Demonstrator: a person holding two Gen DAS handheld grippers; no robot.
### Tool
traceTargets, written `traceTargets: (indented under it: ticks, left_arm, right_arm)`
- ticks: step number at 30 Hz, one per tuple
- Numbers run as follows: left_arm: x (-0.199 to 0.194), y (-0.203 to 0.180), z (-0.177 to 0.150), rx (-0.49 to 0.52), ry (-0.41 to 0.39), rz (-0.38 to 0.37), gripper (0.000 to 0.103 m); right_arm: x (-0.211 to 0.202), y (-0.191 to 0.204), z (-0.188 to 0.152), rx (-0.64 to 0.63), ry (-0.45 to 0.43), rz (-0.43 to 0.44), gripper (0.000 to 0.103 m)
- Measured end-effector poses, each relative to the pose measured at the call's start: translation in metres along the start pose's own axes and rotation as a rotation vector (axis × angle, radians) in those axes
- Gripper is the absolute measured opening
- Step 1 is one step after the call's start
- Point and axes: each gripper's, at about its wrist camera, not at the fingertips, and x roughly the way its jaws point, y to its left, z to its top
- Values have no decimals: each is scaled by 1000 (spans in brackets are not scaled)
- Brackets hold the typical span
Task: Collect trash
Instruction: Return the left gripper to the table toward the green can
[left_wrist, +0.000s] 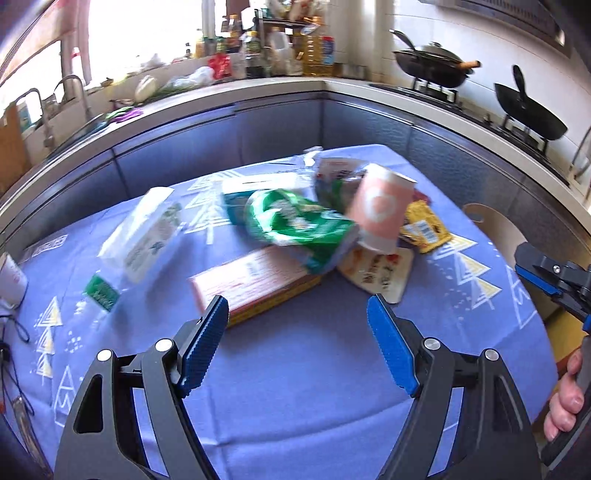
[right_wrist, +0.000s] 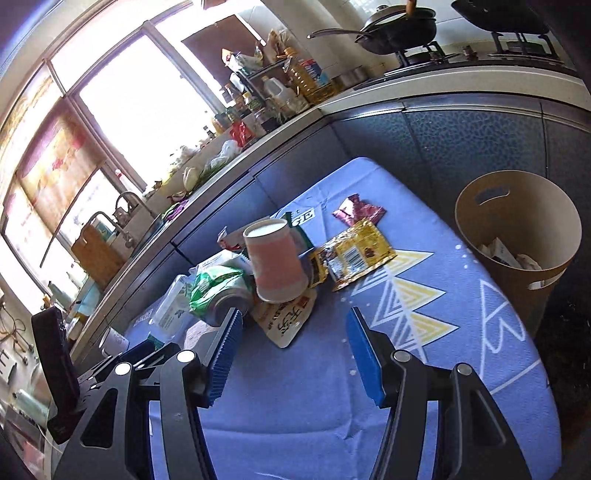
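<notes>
Pink paper cup (right_wrist: 275, 264), upside down, sits atop the trash pile mid-table, leaning on a crumpled green bag (right_wrist: 216, 286) w/ a white printed pouch (right_wrist: 286, 325) under its rim. Yellow foil wrapper (right_wrist: 354, 254) lies flat just right of it, maroon wrapper (right_wrist: 360, 212) beyond that, nr the far edge. On the left side of the pile: pinkish flat carton (left_wrist: 255, 280) and a clear plastic pack (left_wrist: 147, 236), both blurry.

Lots of bare blue cloth (right_wrist: 295, 398) btwn pile and grippers, plus open cloth to the right up to the table's rounded edge. Tan bin (right_wrist: 517, 236) stands off that right edge, handle slots cut in its wall, some paper already inside.

Left gripper (left_wrist: 297, 339): jaws wide, nothing btwn the ribbed blue pads, hovering over bare cloth short of the carton. Right gripper (right_wrist: 291, 352): jaws parted, empty too, just short of the white pouch. A person's fingers (left_wrist: 565, 398) wrap the right handle at the left view's edge.

Counter w/ bottles and two dark woks behind.
</notes>
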Motion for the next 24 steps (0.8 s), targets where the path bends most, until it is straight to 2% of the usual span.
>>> traceTargets:
  ticks: [6,18,24]
  left_arm:
    - [3,33,-6,-61,8,42,77]
    - [13,73,-23,-133,35,62,78]
    - [17,85,-26,-101,10,37,84]
  right_arm:
    - [16,26,-8,-50,42,14,59]
    - [35,50,-19,-88,99,7,59]
    - [46,57,-22,-95,127,8,59]
